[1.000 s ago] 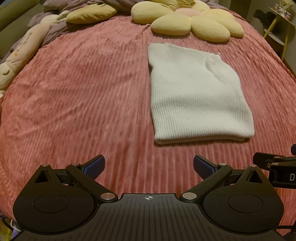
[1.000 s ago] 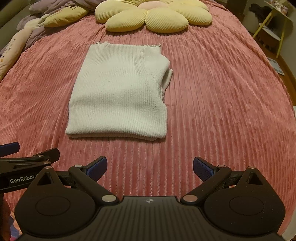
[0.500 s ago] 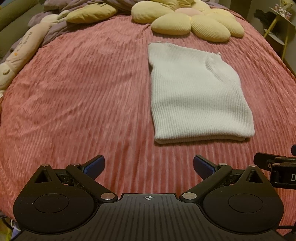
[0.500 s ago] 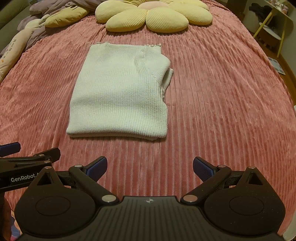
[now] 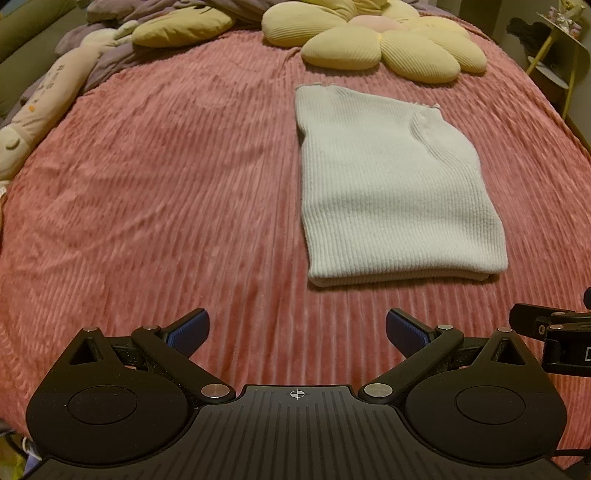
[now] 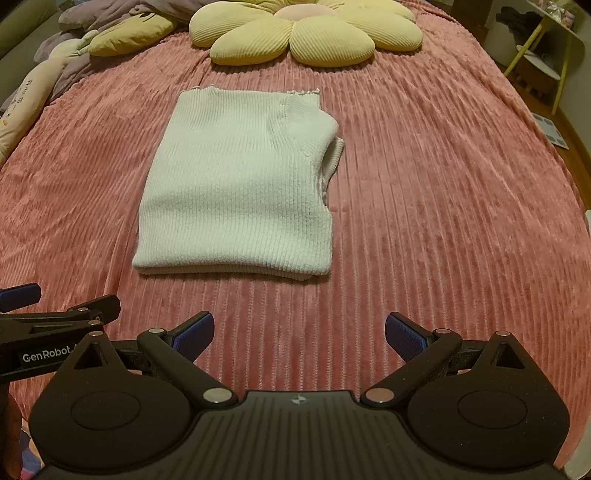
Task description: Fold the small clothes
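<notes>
A white ribbed knit top (image 5: 391,192) lies folded into a neat rectangle on the pink corduroy bedspread (image 5: 166,184). It also shows in the right wrist view (image 6: 240,184), with a sleeve edge tucked at its right side. My left gripper (image 5: 297,328) is open and empty, held short of the garment's near left corner. My right gripper (image 6: 299,330) is open and empty, held short of the garment's near right corner. Neither gripper touches the cloth.
A yellow flower-shaped cushion (image 6: 306,33) lies at the head of the bed behind the garment. A long plush toy (image 5: 40,96) and purple bedding lie at the far left. A yellow-legged side table (image 6: 543,55) stands off the bed's right edge.
</notes>
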`<state>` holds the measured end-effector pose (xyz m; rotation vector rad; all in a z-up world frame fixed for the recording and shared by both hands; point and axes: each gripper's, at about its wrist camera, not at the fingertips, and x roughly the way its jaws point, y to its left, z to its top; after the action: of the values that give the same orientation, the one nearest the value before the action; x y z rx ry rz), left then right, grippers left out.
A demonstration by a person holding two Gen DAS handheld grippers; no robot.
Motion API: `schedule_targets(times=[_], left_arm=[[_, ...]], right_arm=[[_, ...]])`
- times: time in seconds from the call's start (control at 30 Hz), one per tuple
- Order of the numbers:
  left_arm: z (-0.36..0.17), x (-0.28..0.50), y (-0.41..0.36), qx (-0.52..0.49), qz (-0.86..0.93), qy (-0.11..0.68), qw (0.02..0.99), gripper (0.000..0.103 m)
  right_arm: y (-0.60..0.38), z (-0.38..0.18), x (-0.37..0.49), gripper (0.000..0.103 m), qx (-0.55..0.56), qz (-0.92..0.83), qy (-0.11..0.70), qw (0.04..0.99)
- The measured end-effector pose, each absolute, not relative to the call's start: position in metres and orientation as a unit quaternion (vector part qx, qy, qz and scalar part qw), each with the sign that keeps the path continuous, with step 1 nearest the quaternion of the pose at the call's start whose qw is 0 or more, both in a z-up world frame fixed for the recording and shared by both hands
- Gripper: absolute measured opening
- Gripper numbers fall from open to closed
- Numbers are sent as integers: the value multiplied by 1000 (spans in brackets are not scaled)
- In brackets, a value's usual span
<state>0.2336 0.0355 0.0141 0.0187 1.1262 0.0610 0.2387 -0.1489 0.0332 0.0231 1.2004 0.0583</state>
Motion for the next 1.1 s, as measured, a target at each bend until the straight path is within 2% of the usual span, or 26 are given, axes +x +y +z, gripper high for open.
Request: schedule_targets(times=[1.1], left_arm=[[12,237,33,12,33,537,843,103]], right_arm=[[-150,32,240,99,15,27,567,823]])
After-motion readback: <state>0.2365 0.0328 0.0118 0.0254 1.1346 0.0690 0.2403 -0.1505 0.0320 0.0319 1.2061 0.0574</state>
